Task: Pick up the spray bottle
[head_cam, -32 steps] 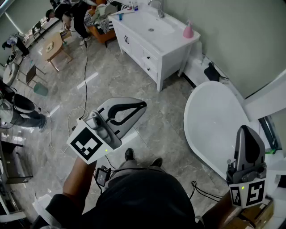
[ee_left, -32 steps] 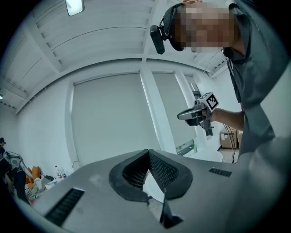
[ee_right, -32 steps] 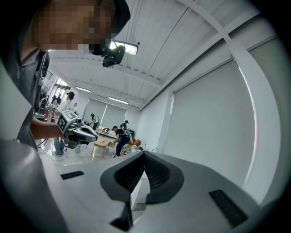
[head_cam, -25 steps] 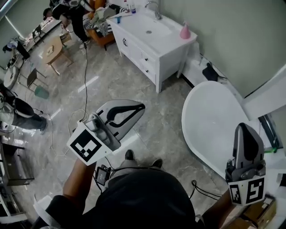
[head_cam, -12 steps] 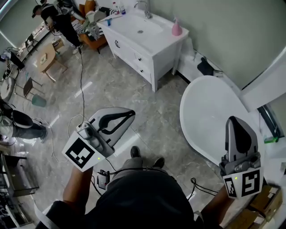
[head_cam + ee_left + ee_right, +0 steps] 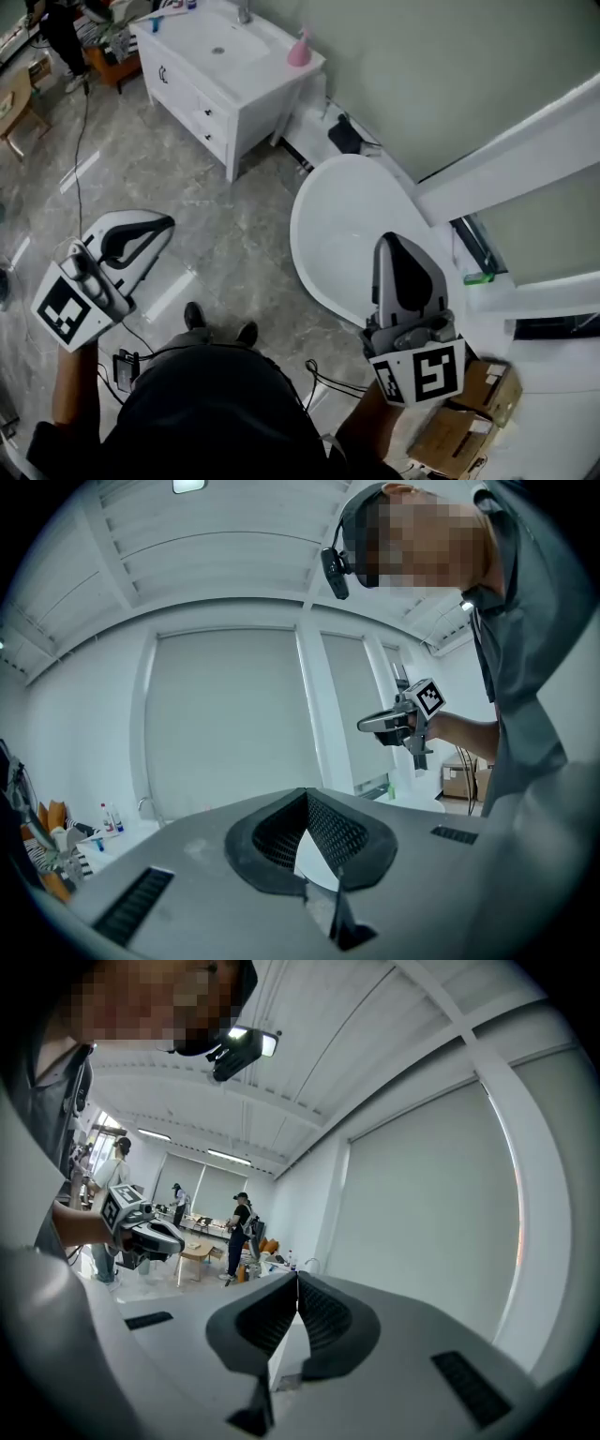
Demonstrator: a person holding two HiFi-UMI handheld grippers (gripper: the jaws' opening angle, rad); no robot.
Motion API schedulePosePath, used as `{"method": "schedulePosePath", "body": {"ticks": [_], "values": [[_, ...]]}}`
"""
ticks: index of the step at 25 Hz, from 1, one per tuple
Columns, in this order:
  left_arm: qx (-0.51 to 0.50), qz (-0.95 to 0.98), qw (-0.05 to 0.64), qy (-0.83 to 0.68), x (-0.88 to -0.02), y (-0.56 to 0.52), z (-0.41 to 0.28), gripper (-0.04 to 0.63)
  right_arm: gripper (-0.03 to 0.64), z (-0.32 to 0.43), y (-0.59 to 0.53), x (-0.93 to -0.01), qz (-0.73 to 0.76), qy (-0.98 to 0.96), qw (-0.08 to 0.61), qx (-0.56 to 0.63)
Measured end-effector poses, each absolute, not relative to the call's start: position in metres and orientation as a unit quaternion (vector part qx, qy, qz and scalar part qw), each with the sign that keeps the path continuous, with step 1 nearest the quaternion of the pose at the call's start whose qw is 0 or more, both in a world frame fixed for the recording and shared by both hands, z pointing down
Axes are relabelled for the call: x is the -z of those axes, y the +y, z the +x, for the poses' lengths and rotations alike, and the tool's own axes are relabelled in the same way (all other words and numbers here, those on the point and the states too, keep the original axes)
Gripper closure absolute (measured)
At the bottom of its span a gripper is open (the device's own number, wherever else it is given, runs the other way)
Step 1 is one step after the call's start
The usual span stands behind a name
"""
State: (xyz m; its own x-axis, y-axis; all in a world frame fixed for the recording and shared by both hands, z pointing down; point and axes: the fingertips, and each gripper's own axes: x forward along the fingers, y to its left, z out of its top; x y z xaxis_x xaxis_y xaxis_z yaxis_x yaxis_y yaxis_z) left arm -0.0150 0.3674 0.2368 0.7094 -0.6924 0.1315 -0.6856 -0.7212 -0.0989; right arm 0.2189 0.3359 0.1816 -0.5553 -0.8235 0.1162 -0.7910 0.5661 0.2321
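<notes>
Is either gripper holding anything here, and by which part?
Nothing is held: the left gripper and the right gripper both have their jaws together, with nothing between them.

A grey marble floor (image 6: 246,220) is seen, with a white vanity (image 6: 202,108) stood upper left and a white bathtub (image 6: 347,234) at centre. A pink bottle (image 6: 299,49) is set on the vanity's top.
</notes>
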Motion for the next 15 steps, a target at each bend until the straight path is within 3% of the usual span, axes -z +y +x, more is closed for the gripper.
{"method": "schedulePosePath", "body": {"ticks": [5,15], "values": [[0.078,-0.932,0.062,0.348,-0.259,0.341,-0.027,0.592,0.607,0.208,0.314,-0.193,0.467,-0.87,0.134,0.082],[0.055,-0.941,0.04,0.332,-0.257,0.314,-0.073,0.592,0.607,0.163,0.296,-0.18,0.491,-0.854,0.142,0.092]]}}
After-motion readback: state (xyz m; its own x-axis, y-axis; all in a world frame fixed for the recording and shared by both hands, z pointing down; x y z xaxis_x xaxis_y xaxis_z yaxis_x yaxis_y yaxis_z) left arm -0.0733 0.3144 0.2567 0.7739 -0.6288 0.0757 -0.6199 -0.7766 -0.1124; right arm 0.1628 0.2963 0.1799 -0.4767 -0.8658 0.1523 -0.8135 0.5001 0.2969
